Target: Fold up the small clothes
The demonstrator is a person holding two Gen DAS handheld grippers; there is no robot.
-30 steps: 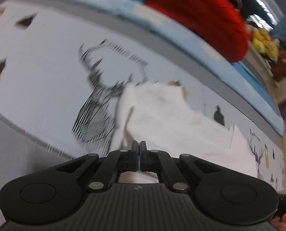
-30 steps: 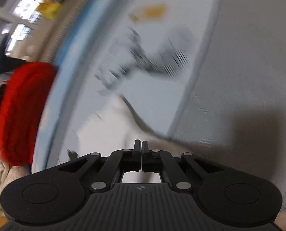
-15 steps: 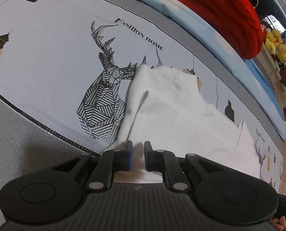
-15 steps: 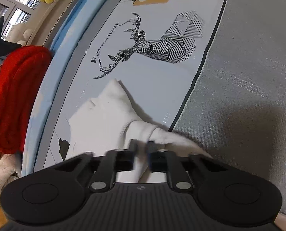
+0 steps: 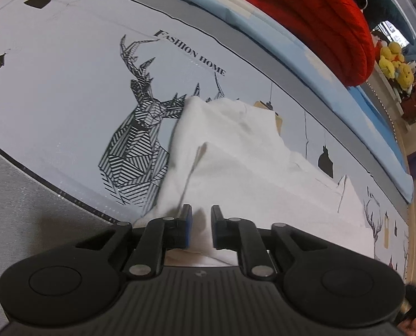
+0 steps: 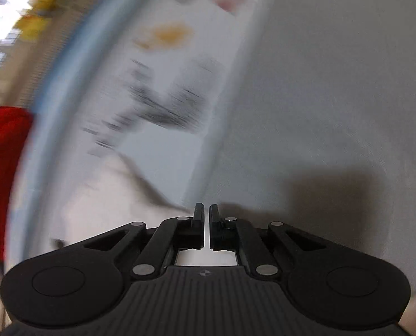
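A white garment [image 5: 244, 156] lies on a pale printed sheet [image 5: 68, 89] with a striped deer drawing. One edge is folded over toward the middle. My left gripper [image 5: 199, 224] is open just above the garment's near edge, with white cloth showing between the jaws but not pinched. In the blurred right wrist view the garment [image 6: 104, 196] shows as a pale patch at lower left. My right gripper [image 6: 205, 215] has its jaws almost closed, with a thin gap and nothing held.
A red knitted item [image 5: 319, 19] lies at the back on a blue cover [image 5: 263, 25]. Yellow plush toys [image 5: 395, 61] sit far right. A grey textured strip [image 5: 26, 207] runs along the near side and fills the right of the right wrist view [image 6: 333, 112].
Both grippers let go of the garment over the last second. The left jaws have opened wider. The right gripper has pulled away fast and nearly closed its jaws.
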